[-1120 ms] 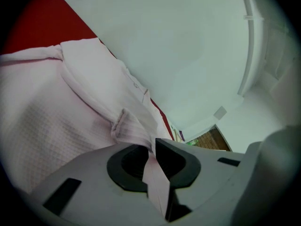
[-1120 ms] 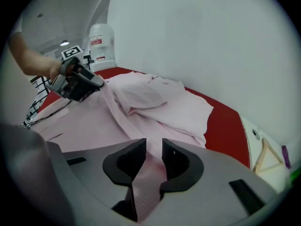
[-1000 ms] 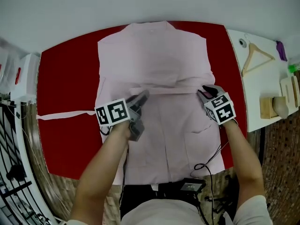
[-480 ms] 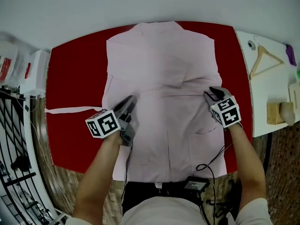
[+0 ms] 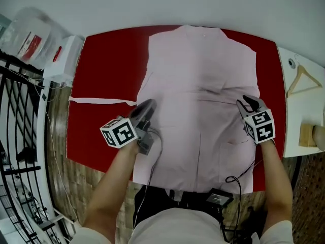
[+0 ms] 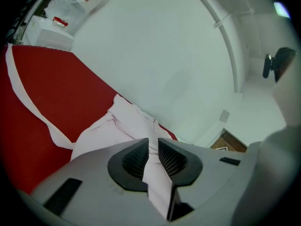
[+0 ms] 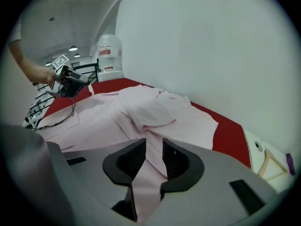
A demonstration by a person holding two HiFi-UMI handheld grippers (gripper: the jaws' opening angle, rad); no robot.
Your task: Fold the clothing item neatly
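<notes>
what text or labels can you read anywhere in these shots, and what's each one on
No text is readable.
Red label on the white jug: too small and blurred to read.
Red print on the clear plastic bag: blurred, unreadable.
Marker cubes: black-and-white patterns, no words.

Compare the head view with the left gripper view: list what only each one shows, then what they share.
Head view only: the right gripper at the right edge of the pink garment, both forearms, and a wooden hanger on the white side table. Left gripper view only: the left gripper jaws, seen close, pinching a fold of the garment, and a dark fixture on the wall. Both: the garment, the red table cover and the loose pink strip lying on it.
</notes>
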